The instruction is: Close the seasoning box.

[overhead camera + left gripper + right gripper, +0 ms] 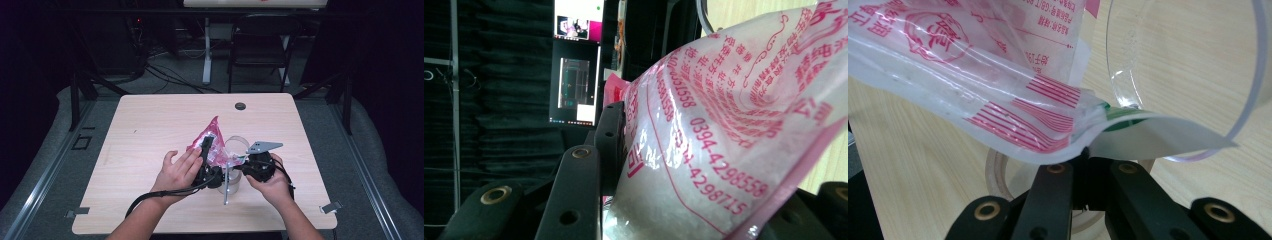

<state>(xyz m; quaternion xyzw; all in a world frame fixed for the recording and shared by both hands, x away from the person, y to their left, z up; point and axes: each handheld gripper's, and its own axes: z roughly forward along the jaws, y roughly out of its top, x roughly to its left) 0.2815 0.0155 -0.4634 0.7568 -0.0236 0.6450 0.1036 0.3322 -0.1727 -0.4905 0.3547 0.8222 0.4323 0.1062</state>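
- Left hand-held gripper (206,150): clenched on the filled body of the bag, which is pressed between its jaws in the left gripper view; held up off the counter (150,125).
- Bag (212,140): clear plastic with pink print, white granules inside (659,210); stretched between the two hand-held grippers, tilted toward the jar.
- Jar (235,150): clear, open-topped, set just ahead of the right hand-held gripper, under the bag's lower corner.
- Right hand-held gripper (239,161): jaws closed tight, pinching the bag's flat printed corner (1068,130).
- Progress, as judged: bag lifted and aimed at the jar; corner not seen opened, no granules seen in the jar; opening and pouring are left.
- Views compared: the granules and printed digits are given by the left gripper view; the jar's rim (1128,95) right behind the pinched corner by the right gripper view; both hands and the whole counter by the high view.
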